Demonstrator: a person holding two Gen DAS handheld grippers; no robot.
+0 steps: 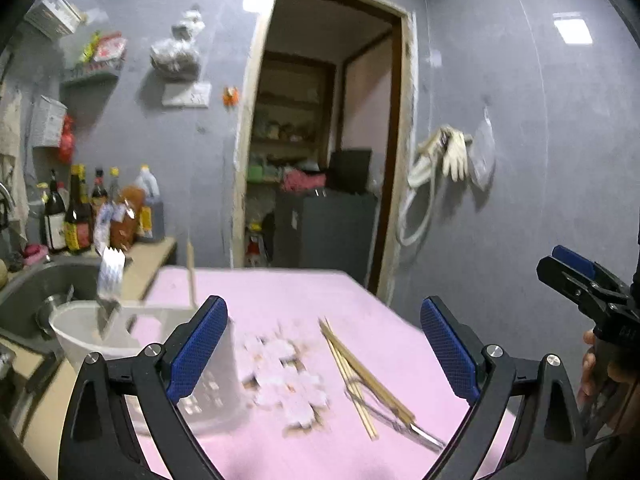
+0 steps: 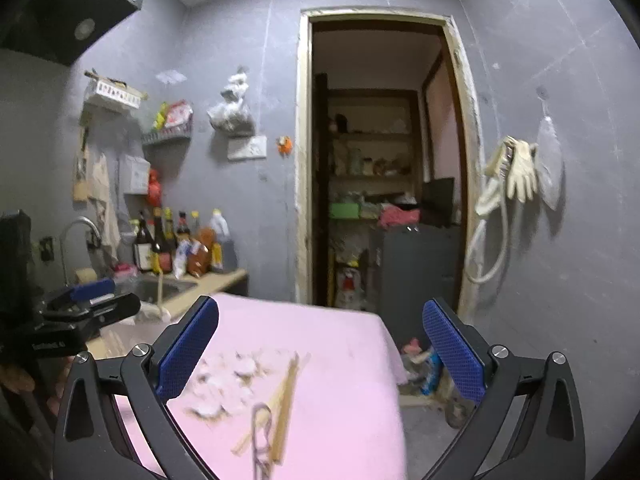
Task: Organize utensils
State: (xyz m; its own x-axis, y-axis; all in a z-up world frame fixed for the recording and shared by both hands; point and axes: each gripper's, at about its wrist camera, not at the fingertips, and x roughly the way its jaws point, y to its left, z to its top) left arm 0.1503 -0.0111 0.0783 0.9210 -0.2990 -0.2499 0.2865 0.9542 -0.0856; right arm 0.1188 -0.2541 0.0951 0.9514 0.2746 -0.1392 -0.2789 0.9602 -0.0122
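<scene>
Grey-violet tiled walls (image 2: 248,32) frame an open wooden-trimmed doorway (image 2: 304,160) onto cluttered pantry shelves (image 2: 372,136). Dark sauce bottles (image 2: 160,240) crowd the beige surface (image 2: 216,280) beside a steel sink (image 1: 36,284). Pale rubber gloves (image 2: 520,172) hang rightward.

Left gripper (image 1: 322,346) — jaws wide apart, nothing between. Right gripper (image 2: 320,350) — same, raised.

Dim, cool indoor light in both views, with bright ceiling-lamp reflections glaring off the glossy grey wall (image 1: 520,120). Heavy motion blur smears the chopsticks (image 1: 360,372) and the white patch on the pink surface (image 2: 340,340). Fisheye bending curves the doorway (image 2: 384,160), and black vignetting fills the corners. Soft shadows trail the hanging gloves (image 2: 520,172).
</scene>
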